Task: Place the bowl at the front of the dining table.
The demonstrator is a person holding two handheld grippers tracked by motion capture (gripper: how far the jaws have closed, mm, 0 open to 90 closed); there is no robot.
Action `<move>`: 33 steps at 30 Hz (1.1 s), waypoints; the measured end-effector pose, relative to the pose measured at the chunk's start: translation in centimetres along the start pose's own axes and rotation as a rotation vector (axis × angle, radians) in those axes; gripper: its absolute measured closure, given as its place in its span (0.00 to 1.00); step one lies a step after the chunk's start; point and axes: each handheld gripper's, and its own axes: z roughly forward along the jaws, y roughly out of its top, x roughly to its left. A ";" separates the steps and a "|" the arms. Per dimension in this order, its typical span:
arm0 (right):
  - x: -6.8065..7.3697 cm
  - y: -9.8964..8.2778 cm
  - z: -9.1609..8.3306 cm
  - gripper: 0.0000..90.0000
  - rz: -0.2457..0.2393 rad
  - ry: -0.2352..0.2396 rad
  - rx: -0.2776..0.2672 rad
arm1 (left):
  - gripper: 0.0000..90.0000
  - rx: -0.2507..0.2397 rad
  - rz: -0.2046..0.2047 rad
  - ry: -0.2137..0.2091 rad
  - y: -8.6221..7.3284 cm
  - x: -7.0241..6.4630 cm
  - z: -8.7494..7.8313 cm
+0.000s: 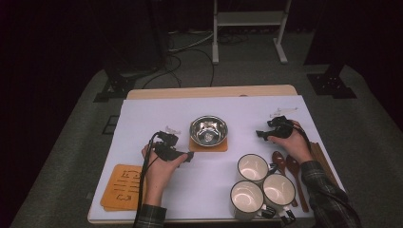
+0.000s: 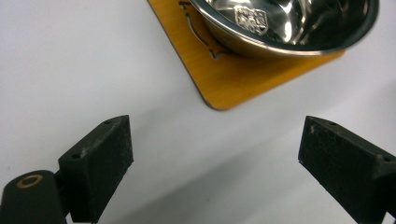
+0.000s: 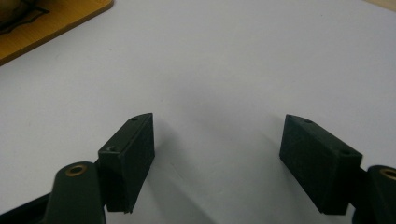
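Observation:
A shiny steel bowl sits on an orange wooden coaster at the middle of the white table cover. My left gripper lies low just left of the coaster's front corner, open, with nothing between its fingers. In the left gripper view the bowl and coaster lie just ahead of the left gripper. My right gripper rests to the right of the bowl, pointing towards it, open and empty. The right gripper view has the right gripper over bare white cover, with a coaster corner at the top left.
Three white mugs stand grouped at the front right. Two dark wooden spoons and brown sticks lie beside them. A stack of orange coasters sits at the front left corner. A small clear plastic piece lies at the back right.

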 end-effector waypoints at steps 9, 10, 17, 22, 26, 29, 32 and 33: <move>0.0 0.0 0.0 0.28 0.000 -0.001 0.000 | 0.10 -0.031 0.015 -0.023 -1.9 -1.4 -0.6; 0.0 0.0 0.0 0.28 -0.001 -0.001 0.000 | 0.10 -0.035 0.018 -0.026 -2.1 -1.5 -0.6; 0.0 0.0 0.0 0.28 -0.003 -0.001 0.000 | 0.10 -0.052 0.036 -0.074 -3.5 -2.7 -0.6; 0.0 0.0 0.0 0.27 -0.004 -0.002 -0.001 | 0.10 -0.067 0.046 -0.094 -4.4 -3.6 -0.8; 0.0 0.0 0.0 0.27 -0.002 -0.003 -0.001 | 0.10 -0.072 0.047 -0.098 -5.0 -4.1 -1.1; 0.0 0.0 0.0 0.27 -0.003 -0.002 -0.001 | 0.10 -0.072 0.050 -0.097 -5.7 -4.5 -1.2; 0.0 0.0 0.0 0.27 -0.003 -0.003 0.000 | 0.10 -0.066 0.063 -0.095 -6.3 -5.0 -1.2; 0.0 0.0 0.0 0.27 -0.002 -0.002 0.000 | 0.10 -0.064 0.069 -0.093 -6.5 -5.1 -1.2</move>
